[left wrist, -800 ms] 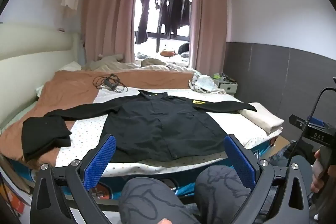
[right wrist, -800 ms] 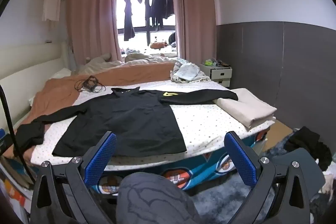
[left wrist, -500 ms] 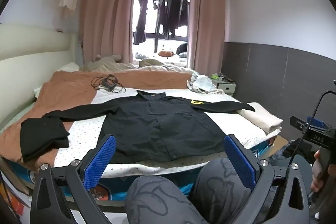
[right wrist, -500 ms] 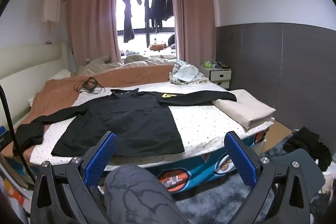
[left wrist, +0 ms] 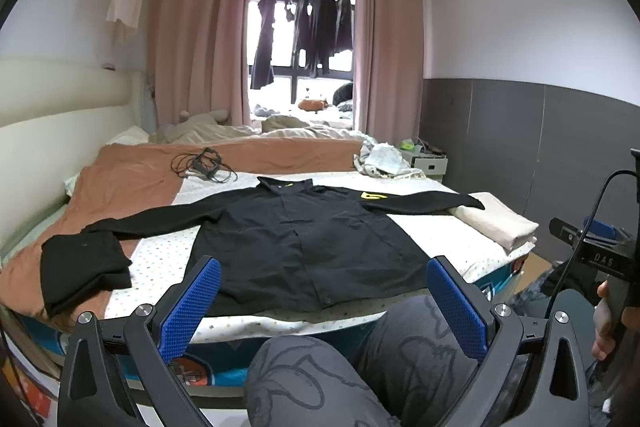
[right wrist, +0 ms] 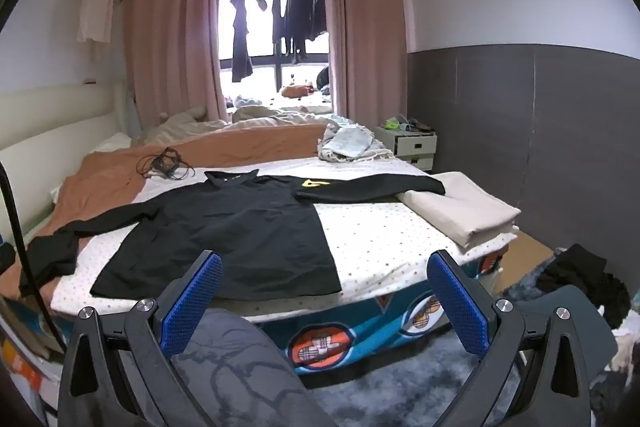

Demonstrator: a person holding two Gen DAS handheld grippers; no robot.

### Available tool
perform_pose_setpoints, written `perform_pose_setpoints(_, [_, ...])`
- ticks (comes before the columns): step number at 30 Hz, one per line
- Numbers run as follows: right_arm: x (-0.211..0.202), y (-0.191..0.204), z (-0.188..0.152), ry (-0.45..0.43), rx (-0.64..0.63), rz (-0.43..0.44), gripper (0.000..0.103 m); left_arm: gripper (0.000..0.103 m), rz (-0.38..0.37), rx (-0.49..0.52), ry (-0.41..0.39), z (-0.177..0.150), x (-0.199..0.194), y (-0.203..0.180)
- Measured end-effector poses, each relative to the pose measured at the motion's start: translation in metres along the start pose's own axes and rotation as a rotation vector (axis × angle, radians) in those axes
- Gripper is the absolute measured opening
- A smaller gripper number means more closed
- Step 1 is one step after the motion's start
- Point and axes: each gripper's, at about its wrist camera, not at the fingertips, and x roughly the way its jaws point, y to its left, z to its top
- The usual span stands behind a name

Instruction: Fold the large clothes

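A black long-sleeved shirt [left wrist: 304, 235] with a yellow mark lies spread flat on the bed [left wrist: 160, 259], sleeves out to both sides. It also shows in the right wrist view [right wrist: 240, 227]. My left gripper [left wrist: 322, 269] is open and empty, held back from the bed's near edge above the person's knees [left wrist: 352, 359]. My right gripper [right wrist: 324, 263] is open and empty, also short of the bed edge. Neither touches the shirt.
A folded black garment [left wrist: 80, 267] lies at the bed's left. Folded beige cloth [right wrist: 460, 207] sits at the right corner under the sleeve end. A cable [left wrist: 202, 165] lies on the brown blanket. A nightstand [right wrist: 412, 143] stands far right. Dark clothes [right wrist: 580, 279] lie on the floor.
Both grippers have risen slightly and edged toward the bed; the knees sit lower in view. The shirt has not moved.
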Motion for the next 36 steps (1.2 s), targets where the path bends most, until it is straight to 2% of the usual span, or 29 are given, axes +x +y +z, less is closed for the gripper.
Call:
perform_pose_setpoints(21, [0.002, 0.003, 0.0, -0.01, 0.0, -0.023, 0.103, 0.102, -0.017, -0.002, -0.016, -0.006, -0.002, -0.002])
perform_pose_setpoints(36, [0.002, -0.012, -0.001, -0.018, 0.066, -0.053, 0.103, 0.102, -0.01, 0.007, -0.014, -0.003, -0.005, -0.004])
